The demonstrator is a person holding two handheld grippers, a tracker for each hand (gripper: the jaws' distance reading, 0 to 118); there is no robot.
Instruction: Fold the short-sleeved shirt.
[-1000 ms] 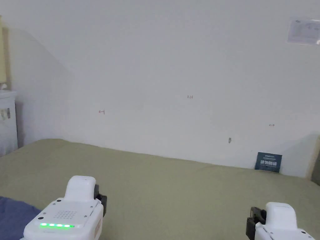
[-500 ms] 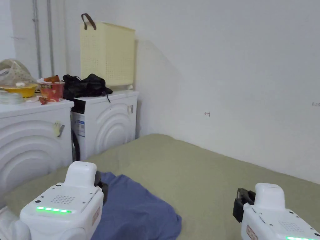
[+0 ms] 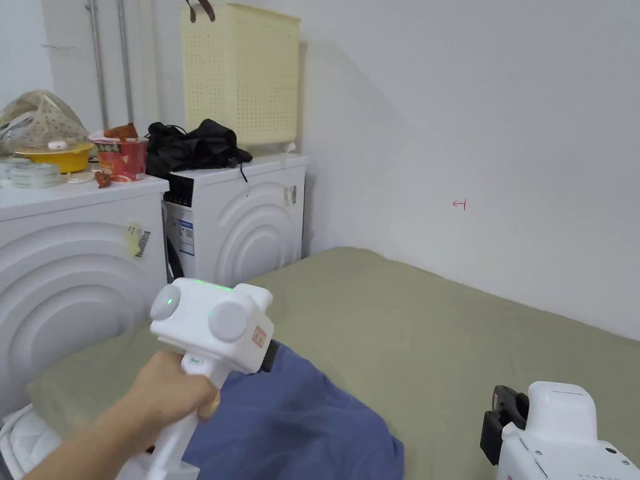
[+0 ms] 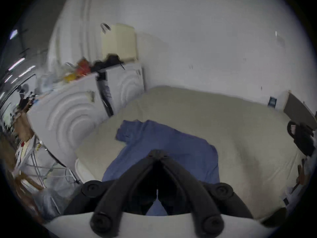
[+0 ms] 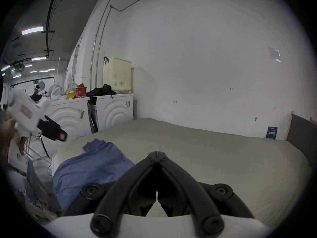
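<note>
The left gripper (image 4: pixel 157 151) has its two black jaws brought together tip to tip with nothing between them, and it hangs above the near part of the blue short-sleeved shirt (image 4: pixel 164 149), apart from the cloth. In the head view the left gripper (image 3: pixel 270 355) is raised in the person's hand (image 3: pixel 169 394) at the near left, its white body turned sideways and its dark jaws pointing toward the shirt (image 3: pixel 294 419). The right gripper (image 5: pixel 157 153) is likewise closed tip to tip and empty, held low over bare bedding at the near right, well apart from the shirt (image 5: pixel 92 162); in the head view its white housing and dark jaw base (image 3: pixel 500 419) sit at the lower right corner. The shirt lies in a rumpled heap at the near left corner of the olive-green bed (image 3: pixel 437 337), one bunched end toward the far left. Beyond the bed's left edge stand two white washing machines (image 3: pixel 250 219), with a cream laundry basket (image 3: pixel 240 75) and a dark bundle of cloth (image 3: pixel 194 147) on the farther one. The step in hand looks like the approach: no fold has begun. Next, both grippers would need to open, take hold of the shirt at two separate points such as the shoulders or hem, and spread it flat toward the middle of the bed before any folding.
</note>
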